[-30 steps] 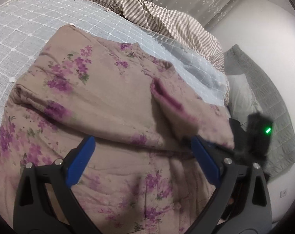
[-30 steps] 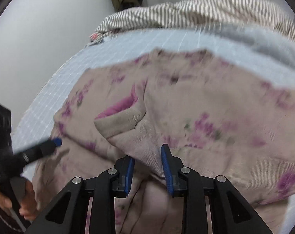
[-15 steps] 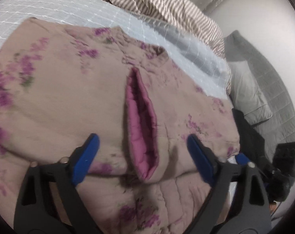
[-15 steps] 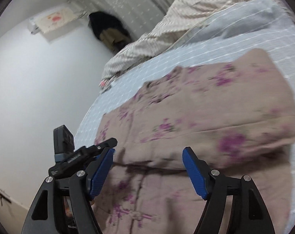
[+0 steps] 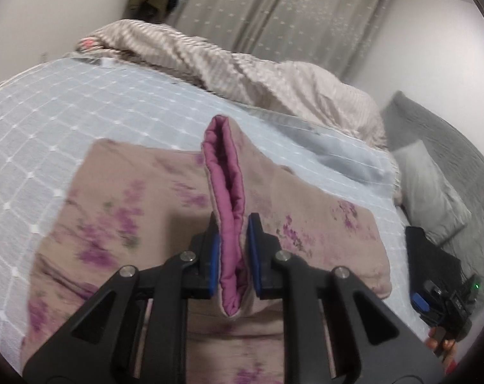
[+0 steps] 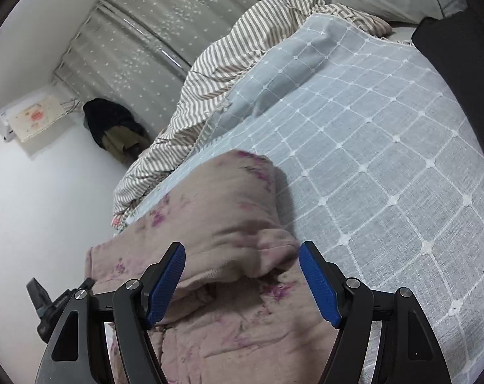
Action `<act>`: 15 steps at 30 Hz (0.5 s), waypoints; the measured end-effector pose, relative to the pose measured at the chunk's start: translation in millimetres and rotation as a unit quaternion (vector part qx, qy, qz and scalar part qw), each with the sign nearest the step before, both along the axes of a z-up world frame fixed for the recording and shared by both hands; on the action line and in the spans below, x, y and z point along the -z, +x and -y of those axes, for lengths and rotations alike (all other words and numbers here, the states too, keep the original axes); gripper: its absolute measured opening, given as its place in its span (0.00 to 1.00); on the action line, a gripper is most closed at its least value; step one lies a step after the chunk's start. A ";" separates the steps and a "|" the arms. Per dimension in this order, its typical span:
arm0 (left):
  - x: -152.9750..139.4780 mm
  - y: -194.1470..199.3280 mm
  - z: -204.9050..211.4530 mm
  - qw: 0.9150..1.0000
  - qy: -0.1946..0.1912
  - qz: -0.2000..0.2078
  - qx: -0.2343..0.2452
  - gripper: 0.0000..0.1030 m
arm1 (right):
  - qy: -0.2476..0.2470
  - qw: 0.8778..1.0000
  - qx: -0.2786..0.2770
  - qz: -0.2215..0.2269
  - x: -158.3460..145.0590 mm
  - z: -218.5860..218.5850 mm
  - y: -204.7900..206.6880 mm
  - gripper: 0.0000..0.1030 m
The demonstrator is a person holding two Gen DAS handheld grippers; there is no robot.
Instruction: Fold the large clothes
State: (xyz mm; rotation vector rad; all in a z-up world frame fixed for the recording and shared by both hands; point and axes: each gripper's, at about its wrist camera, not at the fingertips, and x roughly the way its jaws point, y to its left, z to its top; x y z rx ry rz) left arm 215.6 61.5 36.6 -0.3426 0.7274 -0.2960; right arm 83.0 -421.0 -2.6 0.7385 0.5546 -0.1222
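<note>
Left wrist footage was filled mostly by the bed, covered in a pale blue spread with a white grid. Across its far side a striped duvet was heaped, with grey dotted curtains behind it and a grey pillow at the right. On the spread, the padded floral garment was laid in a folded stack, beige with purple flowers. From the stack a cuff with a magenta lining was raised upright. The left claw had just been closing, and its blue pads were pressed against both sides of that cuff, pinching it. At the lower right edge the right claw was seen only in part.

From the right wrist, the same garment was seen near the bed's edge. The right claw was held spread above a rolled fold, nothing being gripped between its blue pads.
</note>
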 end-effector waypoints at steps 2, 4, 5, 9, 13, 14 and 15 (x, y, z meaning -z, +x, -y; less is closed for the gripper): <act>15.5 8.8 -18.6 1.000 0.008 -0.019 -0.021 0.17 | -0.012 1.000 0.001 -0.009 1.0 -0.4 2.9 0.73; 38.3 17.9 -23.8 0.998 0.029 -0.060 -0.023 0.22 | -0.029 0.999 0.001 -0.020 3.5 -4.3 8.7 0.73; 51.8 22.8 -22.5 0.995 0.057 -0.082 -0.027 0.25 | -0.037 0.999 0.000 -0.026 4.4 -5.6 9.8 0.73; 68.4 21.7 -10.2 0.987 0.135 -0.075 -0.031 0.49 | -0.047 0.998 -0.001 -0.046 14.3 -12.1 14.7 0.73; 46.5 9.6 -9.7 0.985 0.157 -0.064 -0.028 0.82 | -0.068 0.996 -0.003 -0.050 7.8 -15.5 15.0 0.73; 40.6 8.7 -7.4 0.985 0.155 -0.067 -0.029 0.85 | -0.075 0.996 -0.006 -0.050 3.4 -16.2 16.2 0.73; 35.6 3.9 -10.3 0.985 0.153 -0.073 -0.030 0.91 | -0.084 0.995 -0.007 -0.052 -1.4 -17.5 16.3 0.75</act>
